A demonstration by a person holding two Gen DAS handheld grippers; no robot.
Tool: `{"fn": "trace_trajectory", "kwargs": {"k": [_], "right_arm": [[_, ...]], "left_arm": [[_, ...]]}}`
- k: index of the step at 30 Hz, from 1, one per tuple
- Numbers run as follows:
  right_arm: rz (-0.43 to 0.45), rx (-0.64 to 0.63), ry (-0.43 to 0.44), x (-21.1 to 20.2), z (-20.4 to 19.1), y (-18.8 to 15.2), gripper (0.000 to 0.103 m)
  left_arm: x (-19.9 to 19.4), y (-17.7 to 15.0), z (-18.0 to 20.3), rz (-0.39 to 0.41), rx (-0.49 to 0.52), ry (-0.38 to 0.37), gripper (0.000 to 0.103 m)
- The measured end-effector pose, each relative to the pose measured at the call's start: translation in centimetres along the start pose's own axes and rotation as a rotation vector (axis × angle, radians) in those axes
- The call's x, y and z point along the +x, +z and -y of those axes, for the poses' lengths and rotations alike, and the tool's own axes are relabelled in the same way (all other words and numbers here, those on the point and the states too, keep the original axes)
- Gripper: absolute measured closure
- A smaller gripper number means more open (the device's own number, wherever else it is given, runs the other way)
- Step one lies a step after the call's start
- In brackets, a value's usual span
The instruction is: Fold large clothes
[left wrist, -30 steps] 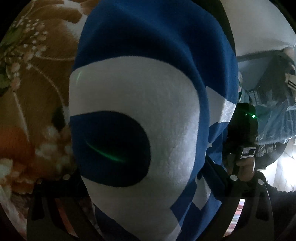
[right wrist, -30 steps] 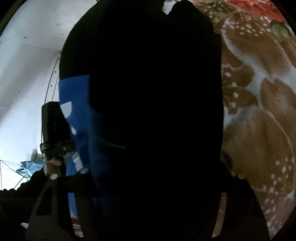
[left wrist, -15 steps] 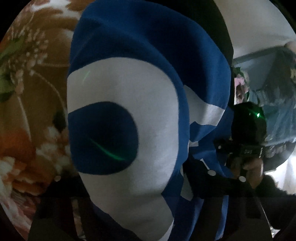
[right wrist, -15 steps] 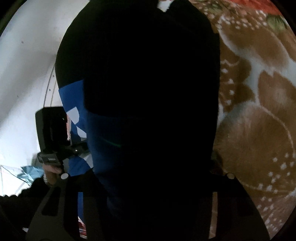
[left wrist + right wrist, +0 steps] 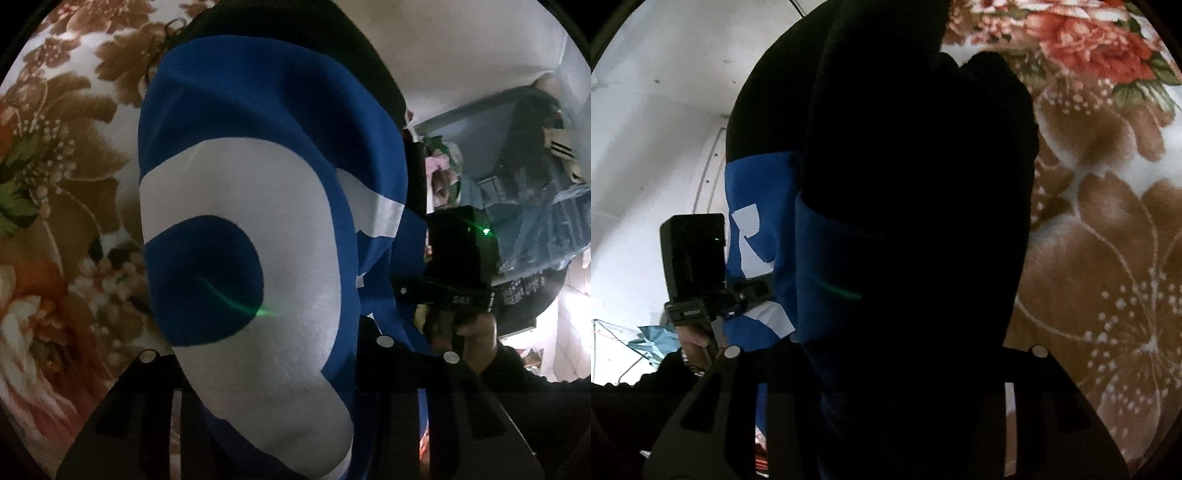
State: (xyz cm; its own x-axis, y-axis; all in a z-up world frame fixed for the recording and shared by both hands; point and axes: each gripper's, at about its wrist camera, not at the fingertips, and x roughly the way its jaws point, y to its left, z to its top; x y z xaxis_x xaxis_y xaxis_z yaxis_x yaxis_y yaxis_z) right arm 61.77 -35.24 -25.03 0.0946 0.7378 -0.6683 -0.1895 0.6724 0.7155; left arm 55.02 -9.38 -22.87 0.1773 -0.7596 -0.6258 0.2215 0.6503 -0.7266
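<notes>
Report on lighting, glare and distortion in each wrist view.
Left wrist view: garment well lit, a green glare streak across it, strong fisheye bending of the floral blanket. Right wrist view: garment almost black in shadow, wall overexposed.

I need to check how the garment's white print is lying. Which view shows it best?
The left wrist view: the white ring print on the blue garment fills the frame, well lit. The right wrist view is mostly black fabric in shadow, with only small white patches on a blue strip at the left.

Blue garment (image 5: 266, 122) with white print and black part, bunched, draped over floral blanket (image 5: 74, 155)
</notes>
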Motion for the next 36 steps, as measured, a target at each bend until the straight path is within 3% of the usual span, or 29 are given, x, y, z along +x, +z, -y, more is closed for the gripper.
{"fn": "trace_trajectory", "kwargs": {"k": [5,12,18,23,25,31,36], "right_arm": [[0.016,-0.011,0.02,-3.2,-1.3,-0.7,0.061],[0.077,-0.014,0.019,-10.2,-3.2,-2.9,0.062],[0.207,0.057,0.015,-19.7,-4.9,-8.2,0.061],[0.304,0.154,-0.011,-30.9,-3.5,-13.9,0.061],[0.34,0.184,-0.037,-34.7,-2.4,-15.8,0.061],[0.411,0.24,-0.174,-50.5,4.4,-21.5,0.061],[0.466,0.311,-0.255,-61.1,8.3,-26.4,0.061]], "left_arm": [[-2.2,0.4,3.1,0.012,0.038,-0.015,0.066],[-4.7,1.4,10.5,-0.017,0.115,-0.004,0.066],[-4.5,0.6,21.7,-0.083,0.203,-0.031,0.066],[-0.2,-1.8,33.1,-0.157,0.318,-0.075,0.066],[2.7,-2.9,37.8,-0.178,0.349,-0.125,0.066],[12.0,-5.1,50.0,-0.242,0.405,-0.258,0.066],[19.0,-6.8,60.9,-0.338,0.452,-0.357,0.066]]}}
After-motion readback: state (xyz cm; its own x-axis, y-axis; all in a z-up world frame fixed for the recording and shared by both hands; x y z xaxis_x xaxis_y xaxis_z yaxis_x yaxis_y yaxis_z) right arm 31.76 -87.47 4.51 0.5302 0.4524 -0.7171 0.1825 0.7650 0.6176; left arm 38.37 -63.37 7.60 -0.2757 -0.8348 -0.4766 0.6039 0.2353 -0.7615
